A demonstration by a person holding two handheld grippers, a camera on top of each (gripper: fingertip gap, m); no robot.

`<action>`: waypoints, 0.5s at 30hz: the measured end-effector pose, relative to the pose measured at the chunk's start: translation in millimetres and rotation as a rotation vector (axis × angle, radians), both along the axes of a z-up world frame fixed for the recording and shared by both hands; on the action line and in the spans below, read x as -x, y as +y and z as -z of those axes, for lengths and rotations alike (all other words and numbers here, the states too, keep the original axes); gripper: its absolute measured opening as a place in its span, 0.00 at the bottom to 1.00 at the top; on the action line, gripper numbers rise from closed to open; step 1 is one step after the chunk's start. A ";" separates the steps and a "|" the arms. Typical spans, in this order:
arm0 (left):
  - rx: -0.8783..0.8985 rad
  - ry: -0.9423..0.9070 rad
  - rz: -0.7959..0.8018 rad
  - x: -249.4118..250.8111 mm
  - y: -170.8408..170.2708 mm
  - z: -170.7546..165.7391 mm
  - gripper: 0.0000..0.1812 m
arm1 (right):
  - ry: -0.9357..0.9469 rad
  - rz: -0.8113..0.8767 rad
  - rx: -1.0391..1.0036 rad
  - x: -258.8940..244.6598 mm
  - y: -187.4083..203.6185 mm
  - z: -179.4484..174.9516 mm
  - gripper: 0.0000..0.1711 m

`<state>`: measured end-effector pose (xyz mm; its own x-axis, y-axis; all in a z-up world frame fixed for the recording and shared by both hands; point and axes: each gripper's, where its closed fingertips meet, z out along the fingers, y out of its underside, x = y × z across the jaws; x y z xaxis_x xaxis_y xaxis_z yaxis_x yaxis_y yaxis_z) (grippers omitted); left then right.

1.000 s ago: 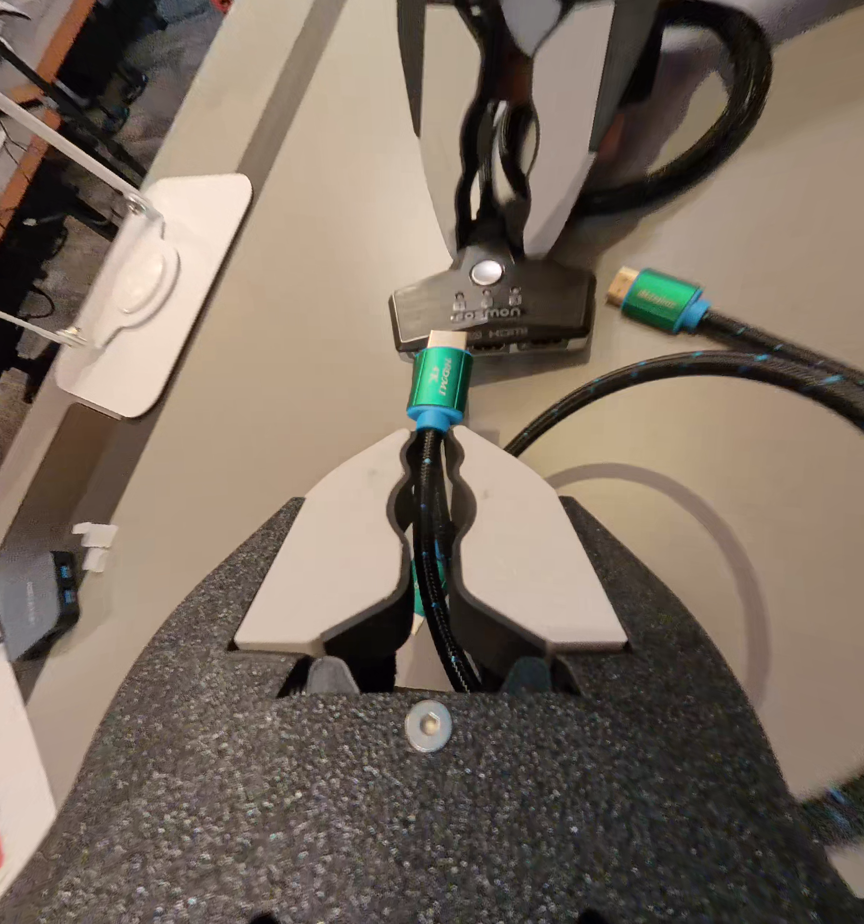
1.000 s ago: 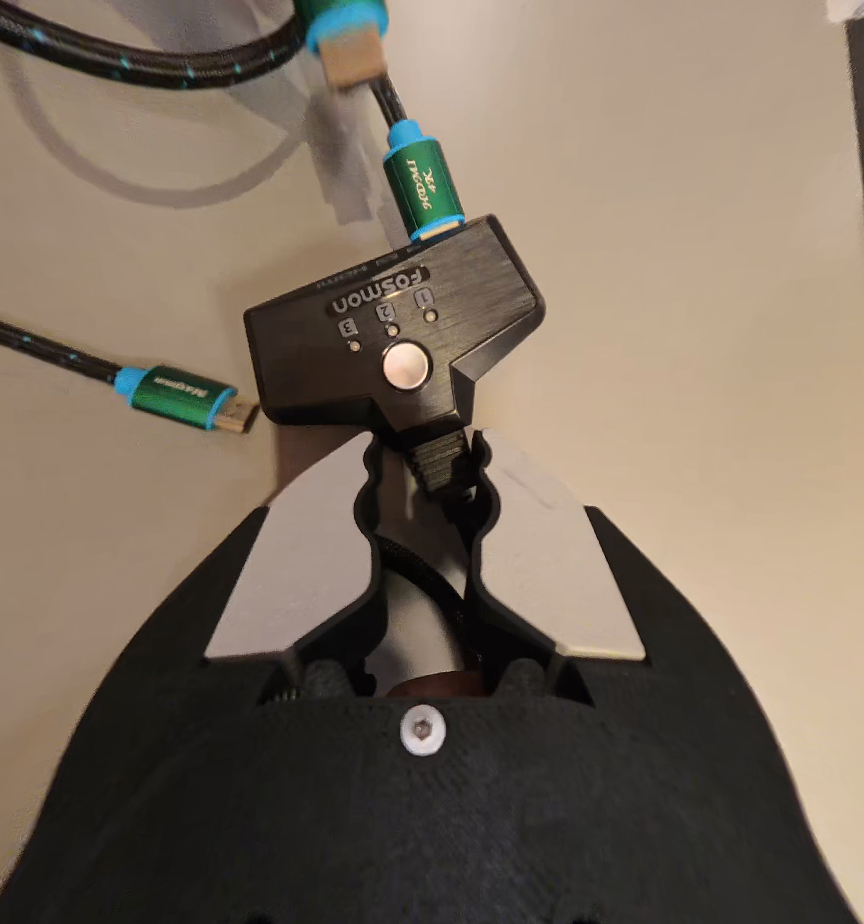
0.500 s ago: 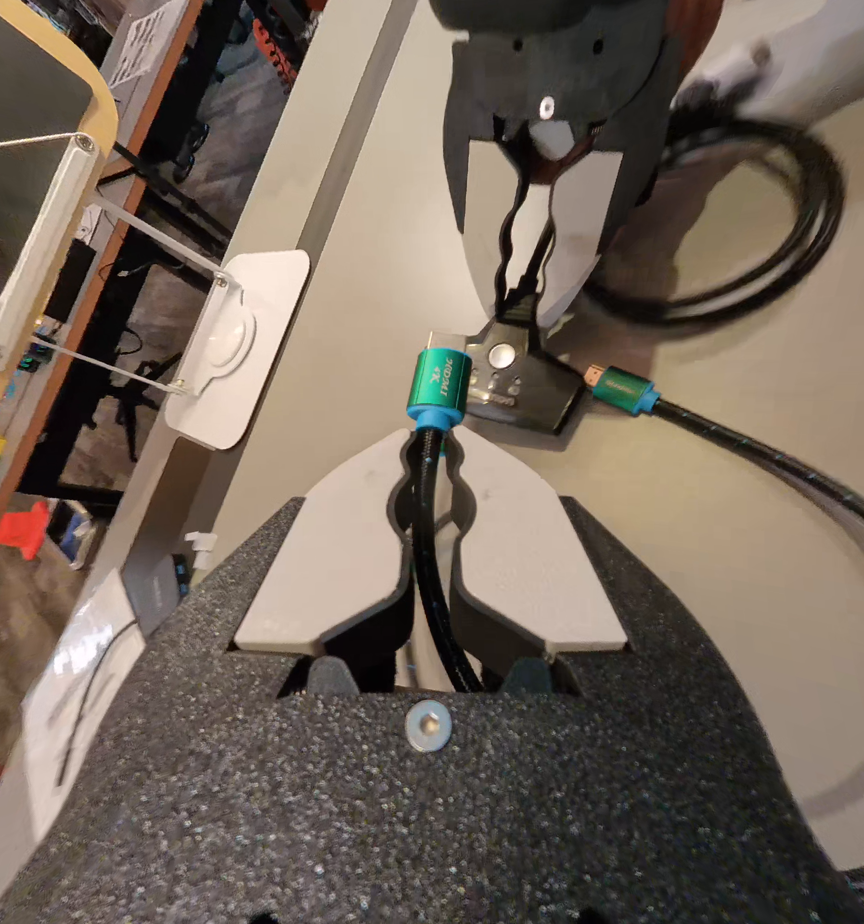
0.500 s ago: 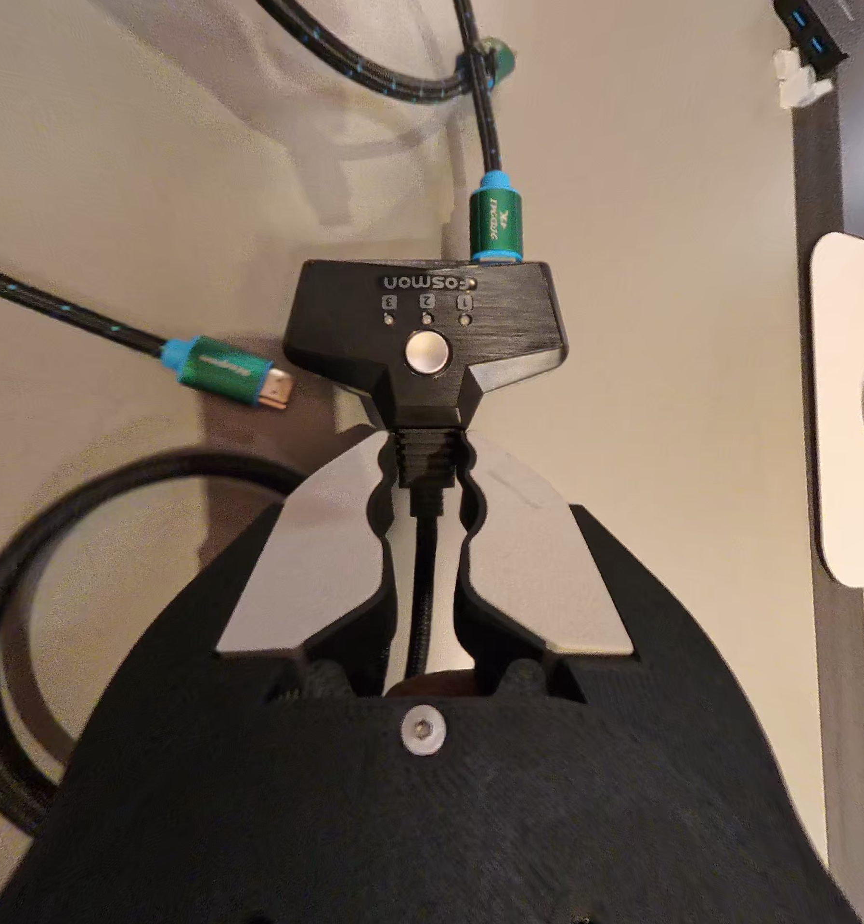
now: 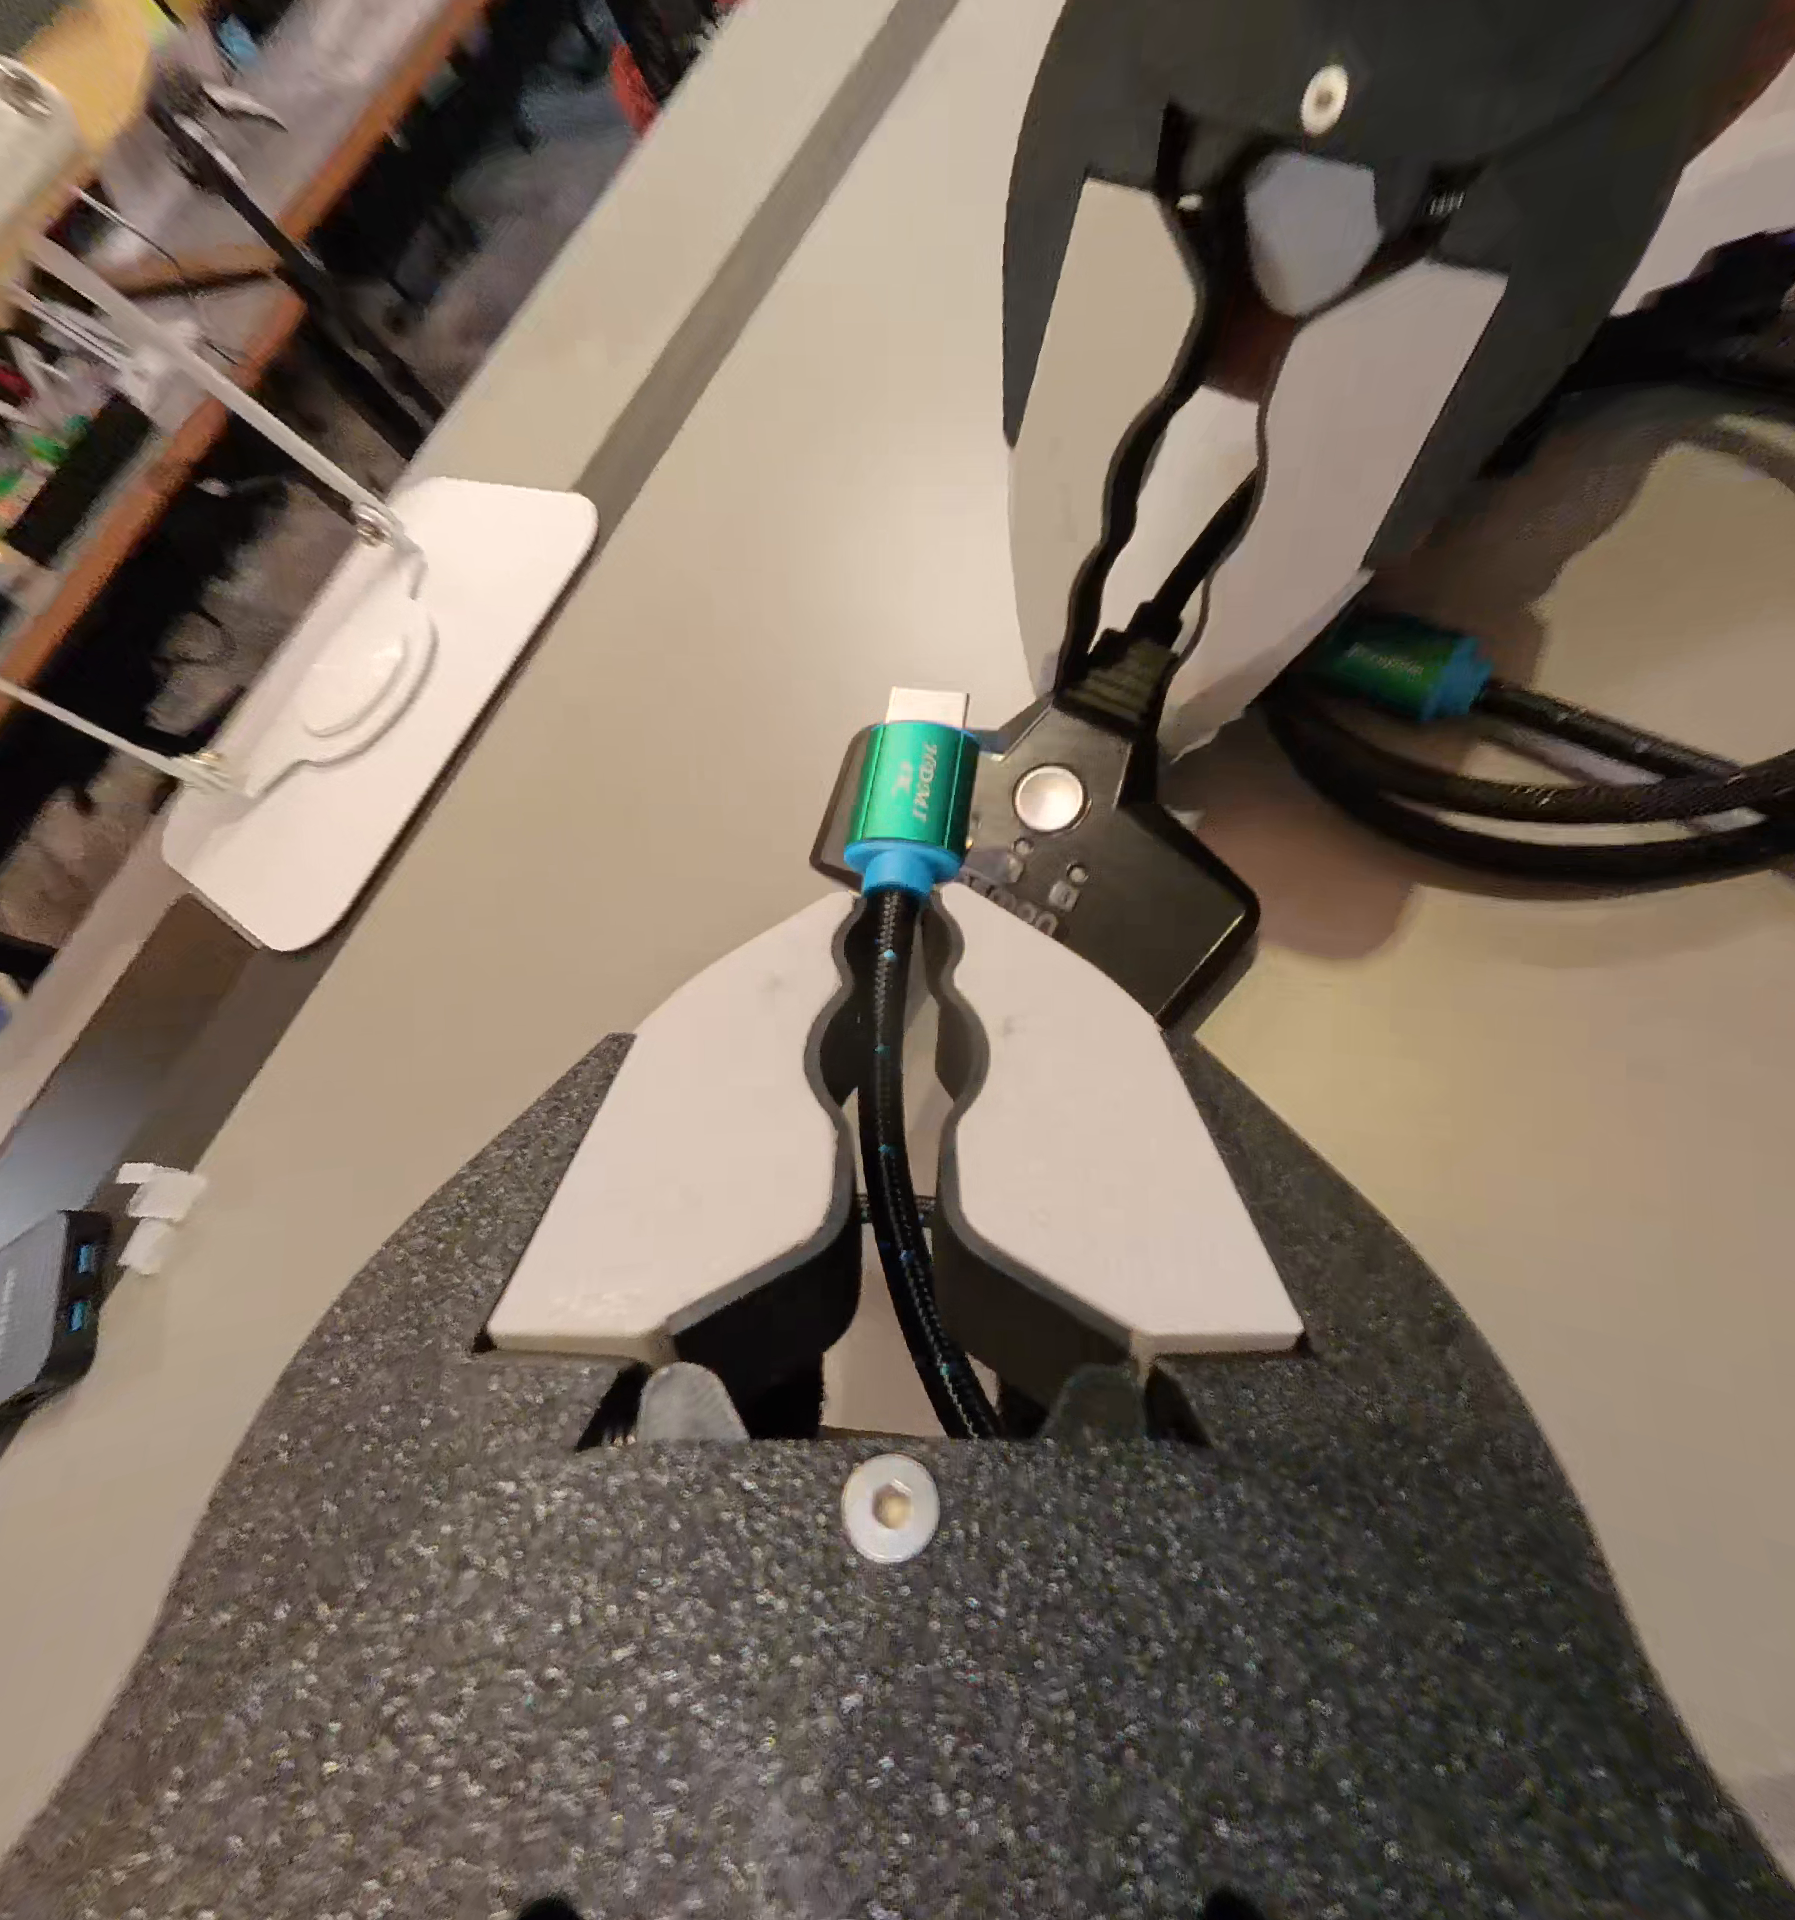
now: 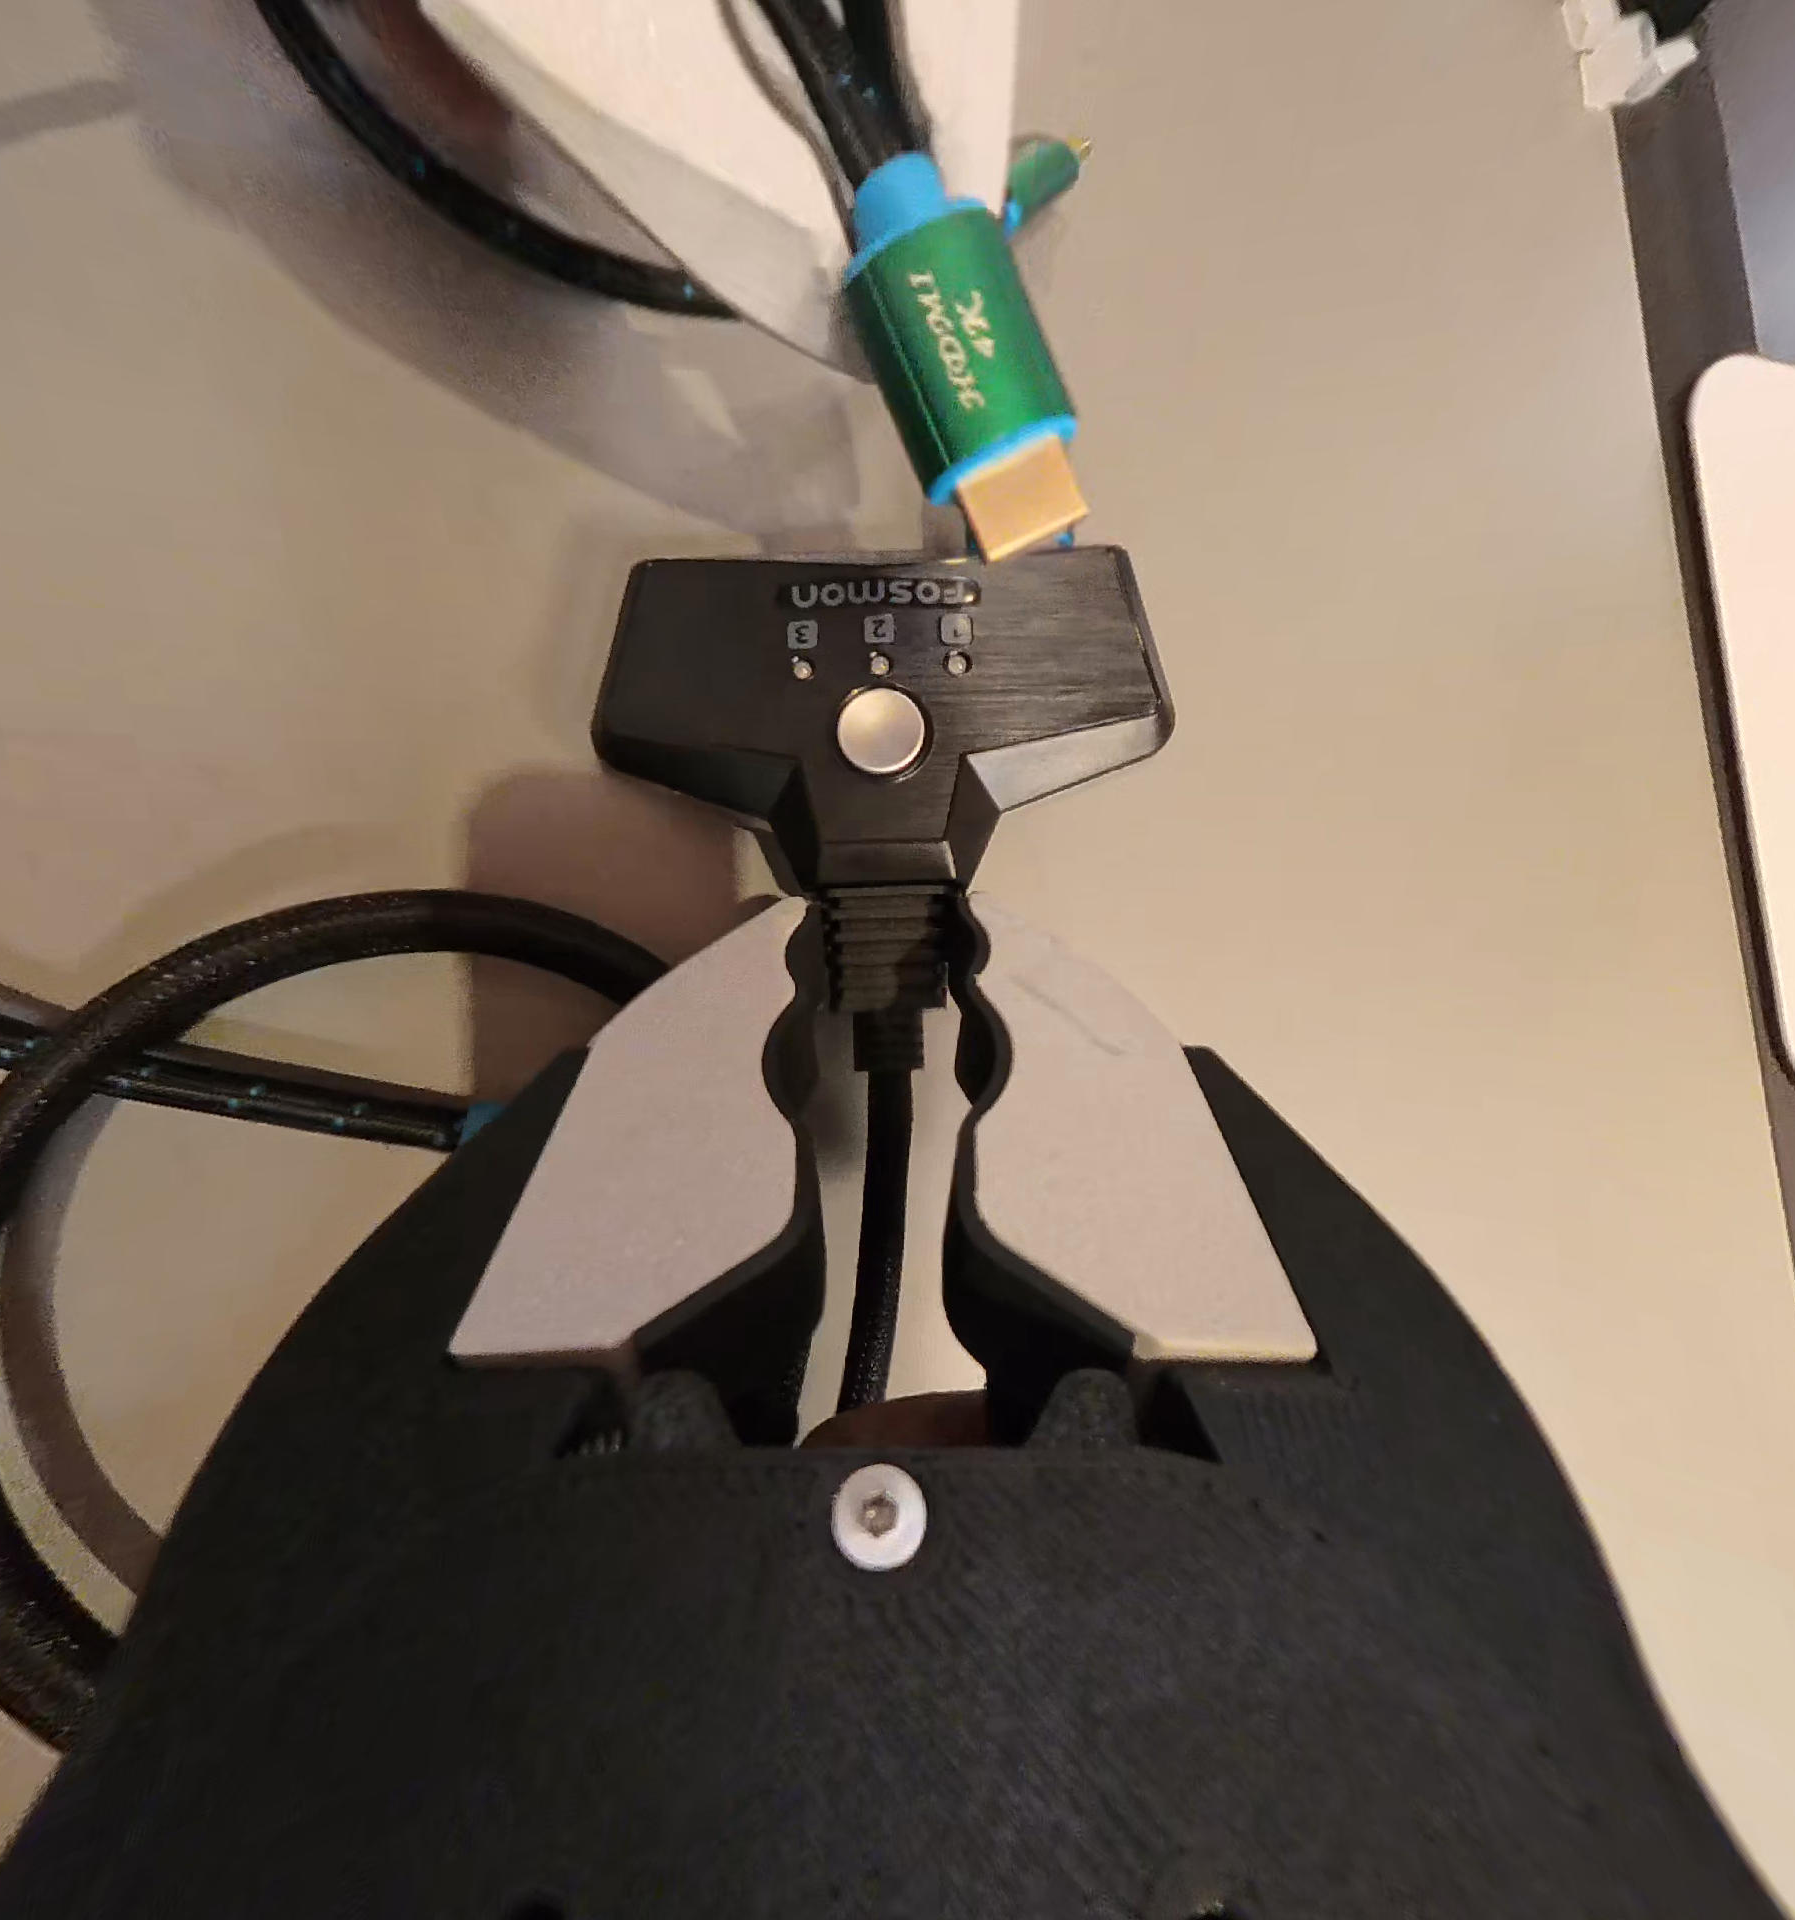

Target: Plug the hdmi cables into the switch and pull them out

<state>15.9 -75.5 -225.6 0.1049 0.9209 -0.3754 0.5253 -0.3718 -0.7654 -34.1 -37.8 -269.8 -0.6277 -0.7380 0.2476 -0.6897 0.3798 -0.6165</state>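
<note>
gleaming green plug (image 6: 960, 351) with bare gold tip, unplugged

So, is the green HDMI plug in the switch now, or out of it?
Out. In the right wrist view the green plug's gold tip is fully bare, hanging tilted just above the switch's far edge. The left hand-held gripper grips its cable.

Plug (image 6: 960, 348) just beyond switch (image 6: 882, 665)

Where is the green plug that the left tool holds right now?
In the right wrist view, the green plug hangs just beyond the black switch, its gold tip out of the port.
</note>
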 end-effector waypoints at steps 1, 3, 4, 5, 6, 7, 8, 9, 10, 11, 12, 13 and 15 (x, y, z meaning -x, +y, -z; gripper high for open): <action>0.032 0.036 -0.017 -0.2 -3.5 2.7 0.05 | -0.011 0.005 0.003 1.9 -0.5 -0.5 0.13; 0.120 0.135 -0.058 -0.6 -10.9 3.5 0.05 | -0.028 0.010 0.016 4.3 -2.5 -2.7 0.13; 0.147 0.169 -0.057 -1.0 -10.5 5.0 0.05 | -0.038 0.010 0.021 4.6 -3.4 -4.1 0.13; 0.198 0.176 -0.057 -1.4 -10.5 5.9 0.05 | -0.049 0.009 0.022 4.4 -3.9 -5.3 0.13; 0.249 0.186 -0.059 -1.2 -10.3 5.5 0.05 | -0.061 0.009 0.019 4.0 -4.1 -6.2 0.13; 0.279 0.178 -0.050 -0.8 -8.2 7.7 0.05 | -0.072 0.009 0.014 3.6 -4.1 -6.7 0.13; 0.309 0.168 -0.044 -0.1 -6.9 10.2 0.05 | -0.086 0.012 0.003 3.4 -3.9 -7.2 0.13; 0.339 0.158 -0.041 0.7 -6.2 12.6 0.05 | -0.104 0.017 -0.010 3.3 -3.6 -7.7 0.14; 0.361 0.148 -0.039 1.7 -5.9 14.9 0.05 | -0.120 0.023 -0.021 3.7 -3.7 -8.2 0.14; 0.374 0.137 -0.033 2.5 -5.2 17.4 0.05 | -0.128 0.032 -0.029 5.1 -4.2 -8.2 0.16; 0.383 0.127 -0.022 3.0 -3.9 19.5 0.05 | -0.129 0.040 -0.038 7.6 -5.1 -8.0 0.18; 0.391 0.126 -0.011 3.3 -2.4 20.4 0.05 | -0.128 0.048 -0.049 10.8 -6.1 -7.9 0.22; 0.391 0.136 0.007 2.8 0.5 19.5 0.05 | -0.151 0.064 -0.084 17.0 -9.5 -9.0 0.30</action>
<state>13.2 -75.0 -245.1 0.0356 0.7053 -0.7080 0.4255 -0.6517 -0.6279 -51.1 -47.2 -260.8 -0.6998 -0.7092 0.0857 -0.5640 0.4748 -0.6756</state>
